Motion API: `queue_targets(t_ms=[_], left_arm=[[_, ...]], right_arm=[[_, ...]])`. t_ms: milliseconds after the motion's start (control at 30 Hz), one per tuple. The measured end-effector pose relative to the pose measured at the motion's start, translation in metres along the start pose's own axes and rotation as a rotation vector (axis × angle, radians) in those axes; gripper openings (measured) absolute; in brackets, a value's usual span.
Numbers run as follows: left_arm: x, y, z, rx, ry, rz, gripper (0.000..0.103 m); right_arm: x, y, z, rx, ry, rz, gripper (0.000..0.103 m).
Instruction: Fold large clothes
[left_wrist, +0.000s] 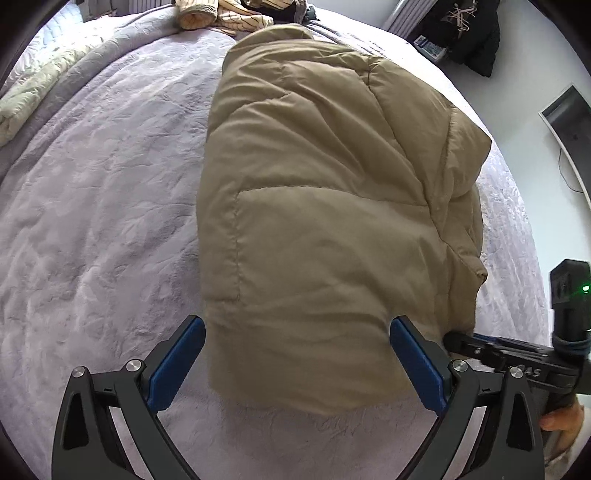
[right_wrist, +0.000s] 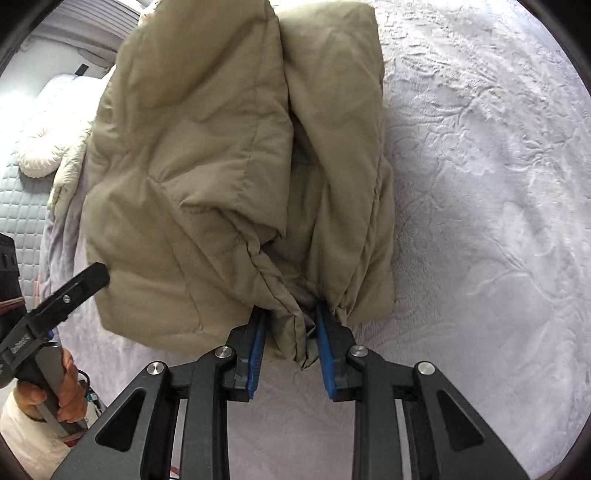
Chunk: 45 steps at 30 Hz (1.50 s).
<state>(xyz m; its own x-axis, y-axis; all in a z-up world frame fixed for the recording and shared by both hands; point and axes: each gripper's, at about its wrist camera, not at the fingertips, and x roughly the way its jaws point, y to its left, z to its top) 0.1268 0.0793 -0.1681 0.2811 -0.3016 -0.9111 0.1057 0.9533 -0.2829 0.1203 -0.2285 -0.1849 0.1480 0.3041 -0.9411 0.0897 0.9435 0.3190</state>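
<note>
Only from the right wrist, right gripper (right_wrist: 290, 332) visibly pinches jacket (right_wrist: 207, 166).

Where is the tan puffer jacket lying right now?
The tan puffer jacket lies folded on the lavender bedspread, centre-right in the left wrist view, its near edge pinched in the right gripper.

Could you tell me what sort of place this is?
Most likely a bedroom: the tan puffer jacket lies on a lavender bedspread, with a pillow and more clothes nearby.
</note>
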Motion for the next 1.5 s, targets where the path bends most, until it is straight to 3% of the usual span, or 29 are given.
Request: queue_targets(t_ms=[100, 233, 500, 633, 933, 1300, 1500], left_arm=[[-0.008, 0.0, -0.001, 0.001, -0.005, 0.01, 0.1], [-0.022, -0.002, -0.006, -0.003, -0.007, 0.03, 0.1], [-0.052, -0.006, -0.013, 0.006, -0.006, 0.06, 0.1], [-0.064, -0.011, -0.019, 0.019, 0.026, 0.066, 0.102], [-0.11, -0.031, -0.022, 0.021, -0.062, 0.154, 0.102], [-0.165, -0.051, -0.012, 0.02, -0.167, 0.212, 0.102], [-0.177, -0.051, -0.01, 0.008, -0.197, 0.255, 0.102]], right_arm=[[-0.014, 0.006, 0.001, 0.01, -0.009, 0.004, 0.03], [-0.038, 0.01, -0.005, 0.027, -0.03, 0.017, 0.042], [-0.067, 0.022, -0.025, 0.017, -0.046, 0.021, 0.049], [-0.079, 0.033, -0.033, 0.019, -0.052, 0.019, 0.057], [-0.125, 0.061, -0.032, -0.032, -0.149, -0.02, 0.08], [-0.172, 0.097, -0.037, -0.112, -0.322, -0.174, 0.088], [-0.182, 0.102, -0.036, -0.095, -0.356, -0.242, 0.089]])
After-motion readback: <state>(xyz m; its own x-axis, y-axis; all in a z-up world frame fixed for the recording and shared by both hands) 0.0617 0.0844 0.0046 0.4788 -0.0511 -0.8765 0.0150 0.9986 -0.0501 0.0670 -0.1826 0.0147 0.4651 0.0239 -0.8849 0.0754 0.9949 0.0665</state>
